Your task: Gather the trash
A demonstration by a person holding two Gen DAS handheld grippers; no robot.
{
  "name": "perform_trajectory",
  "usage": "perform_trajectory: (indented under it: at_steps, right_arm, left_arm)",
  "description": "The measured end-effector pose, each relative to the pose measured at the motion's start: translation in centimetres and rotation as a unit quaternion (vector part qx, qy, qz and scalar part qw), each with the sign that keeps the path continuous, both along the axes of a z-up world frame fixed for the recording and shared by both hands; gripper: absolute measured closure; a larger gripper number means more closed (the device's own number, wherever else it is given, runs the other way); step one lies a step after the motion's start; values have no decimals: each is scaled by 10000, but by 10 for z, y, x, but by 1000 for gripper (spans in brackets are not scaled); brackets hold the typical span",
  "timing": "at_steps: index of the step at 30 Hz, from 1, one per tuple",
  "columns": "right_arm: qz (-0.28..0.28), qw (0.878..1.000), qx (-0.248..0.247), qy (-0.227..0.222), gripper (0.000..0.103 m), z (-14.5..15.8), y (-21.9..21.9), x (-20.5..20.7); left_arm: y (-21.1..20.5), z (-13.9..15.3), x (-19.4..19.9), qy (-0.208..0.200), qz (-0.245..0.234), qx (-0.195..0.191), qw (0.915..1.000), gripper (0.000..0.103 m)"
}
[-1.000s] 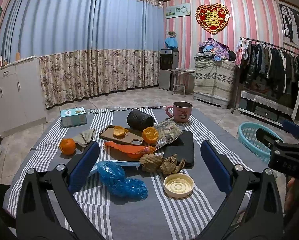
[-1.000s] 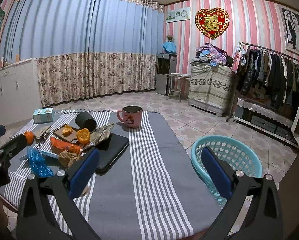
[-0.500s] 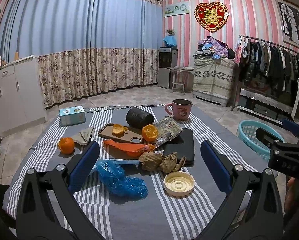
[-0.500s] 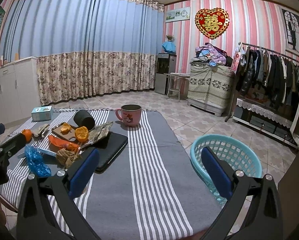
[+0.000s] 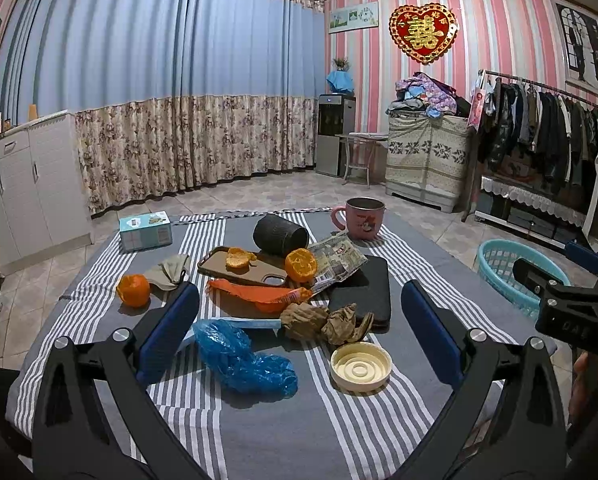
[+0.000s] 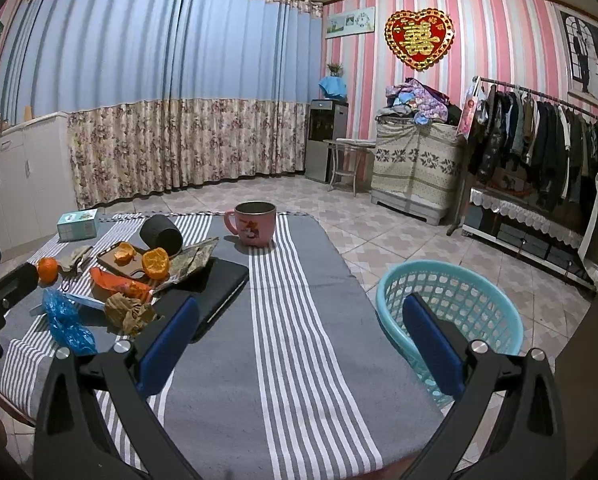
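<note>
Trash lies in a cluster on the striped tablecloth (image 5: 283,432): a crumpled blue plastic bag (image 5: 243,356), crumpled brown paper (image 5: 323,320), a cream lid (image 5: 361,366), an orange wrapper (image 5: 259,294), a printed wrapper (image 5: 335,258) and orange peel (image 5: 301,265). My left gripper (image 5: 299,328) is open and empty, just short of the bag and paper. My right gripper (image 6: 299,332) is open and empty over the bare right side of the table, with the teal basket (image 6: 451,308) on the floor to its right.
A pink mug (image 5: 361,218), a black cylinder on its side (image 5: 281,236), a phone case (image 5: 243,268), a black tablet (image 5: 363,288), a whole orange (image 5: 133,290), a grey cloth (image 5: 171,270) and a tissue box (image 5: 145,230) are also on the table.
Both grippers have drifted slightly; the view of the table has shifted a little. Nothing was grasped or moved.
</note>
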State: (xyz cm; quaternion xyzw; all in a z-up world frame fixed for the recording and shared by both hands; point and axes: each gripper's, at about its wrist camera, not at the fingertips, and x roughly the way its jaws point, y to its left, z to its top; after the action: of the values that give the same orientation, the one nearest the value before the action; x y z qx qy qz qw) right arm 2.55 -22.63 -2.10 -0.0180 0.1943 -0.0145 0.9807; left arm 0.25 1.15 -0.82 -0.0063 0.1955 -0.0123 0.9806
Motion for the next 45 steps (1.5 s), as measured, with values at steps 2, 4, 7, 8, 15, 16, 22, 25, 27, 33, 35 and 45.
perform_trajectory:
  at_steps: [2,4,7,8,15,16,22,25,27,33,35,45]
  right_arm:
    - [-6,10000,-25,-33,4,1,0,-1]
    - [11,10000,-28,-38,4,2,0,-1]
    - [-2,10000,-62,3,4,1,1,0]
    - [3,10000,-59,11,4,0,1,-1]
    - [-4,10000,-44,17,4,1,-2,-1]
    - [-10,10000,-43,21,4,0,-3,-1]
    - [-66,9999,-43,102,4,-7,-8,6]
    - [-118,9998,-55,174,4,-9,-12,13]
    - [-123,9998,-32,175,4,-2,-13,21]
    - [-149,9997,-205,4,4,28,-9,42]
    - [-152,9996,-238,12,4,29,-9,48]
    - [-292,9977,-351,494,4,-15,-11,73]
  left_arm:
    - [0,0,0,-7,7,11,10000,5]
    - [1,0,1,-8,6,5,10000,5]
    - [3,0,2,1,25,0,10000,5]
    - [3,0,2,5,23,-14,10000,5]
    - [7,-3,4,2,27,8,10000,5]
    - [8,-4,4,10,32,13,10000,5]
    - [14,-11,5,103,74,125,9998,5]
    - [23,-13,14,190,161,216,9995,5]
    - [32,-7,23,180,174,219,9994,5]
    - [56,15,39,-24,368,242,9990,5]
    - [63,16,43,-31,454,272,9986,5]
    - [85,-35,63,761,500,84,9958,5]
